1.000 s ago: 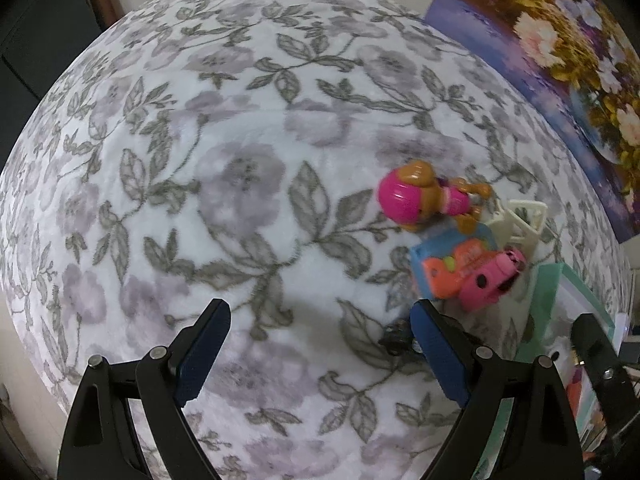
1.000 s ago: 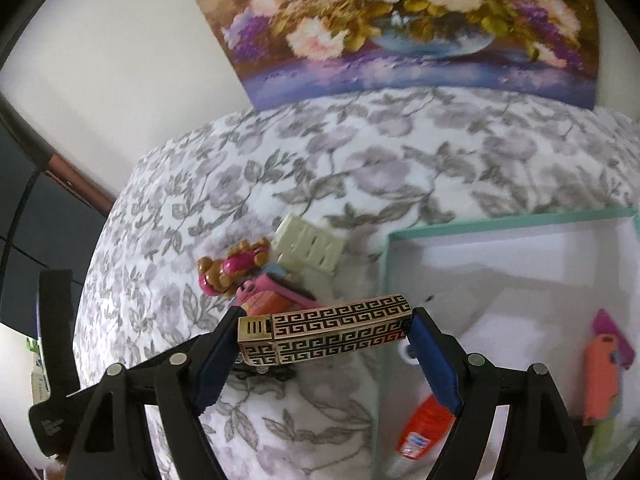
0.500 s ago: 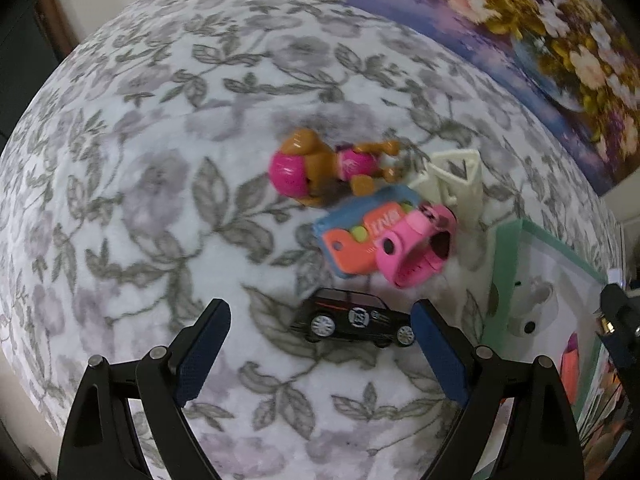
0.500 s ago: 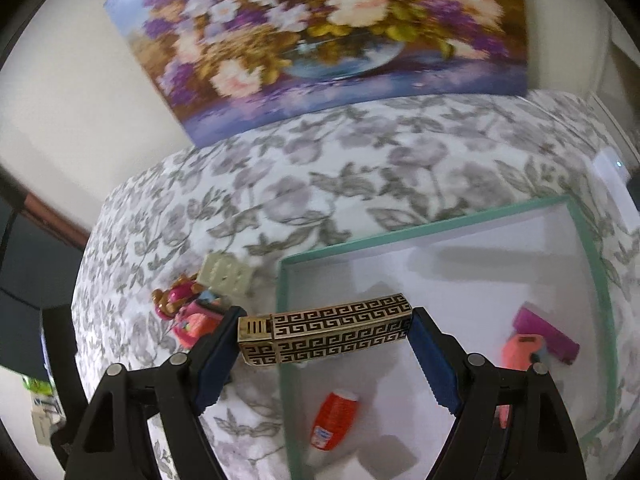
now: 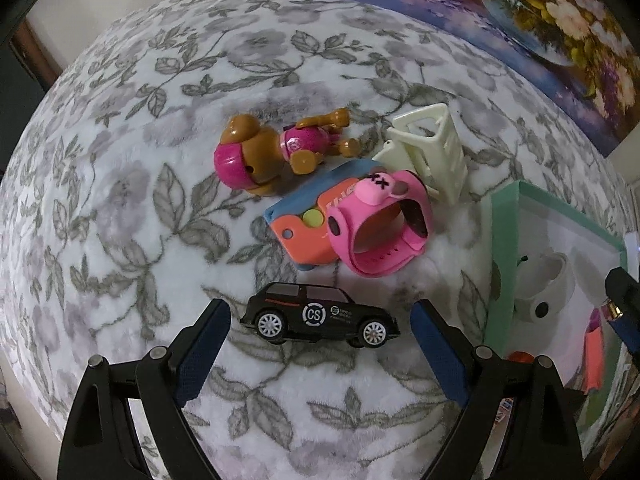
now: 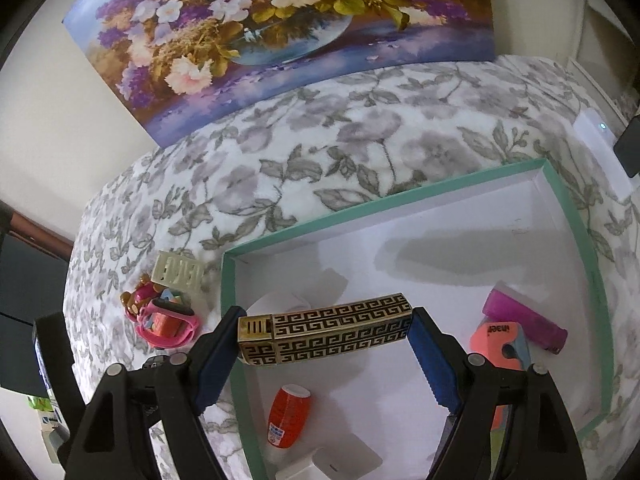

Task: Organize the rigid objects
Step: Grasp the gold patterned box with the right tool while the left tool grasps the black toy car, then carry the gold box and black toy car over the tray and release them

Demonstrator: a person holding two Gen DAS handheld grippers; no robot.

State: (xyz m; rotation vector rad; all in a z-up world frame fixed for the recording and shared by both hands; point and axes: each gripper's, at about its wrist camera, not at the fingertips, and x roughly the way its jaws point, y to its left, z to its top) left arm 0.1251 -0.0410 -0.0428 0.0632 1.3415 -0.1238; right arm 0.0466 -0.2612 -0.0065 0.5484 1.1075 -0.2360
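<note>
toy car (image 5: 320,317) now between left jaws — right-view-only lighter (image 6: 326,330)

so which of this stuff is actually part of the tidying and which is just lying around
Part of the job:
- gold patterned lighter, clamped in the right gripper over the teal-rimmed box
- black toy car, between the open left gripper's fingers
- pink watch
- toy dog
- cream holder

Just lying about:
- flower painting
- floral blanket

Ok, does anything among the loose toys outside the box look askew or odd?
Mostly a jumble: the toy dog lies toppled on its side, the pink watch leans on the orange-and-blue toy, and the cream rack is tipped over. The black car stands upright. No visible damage.
</note>
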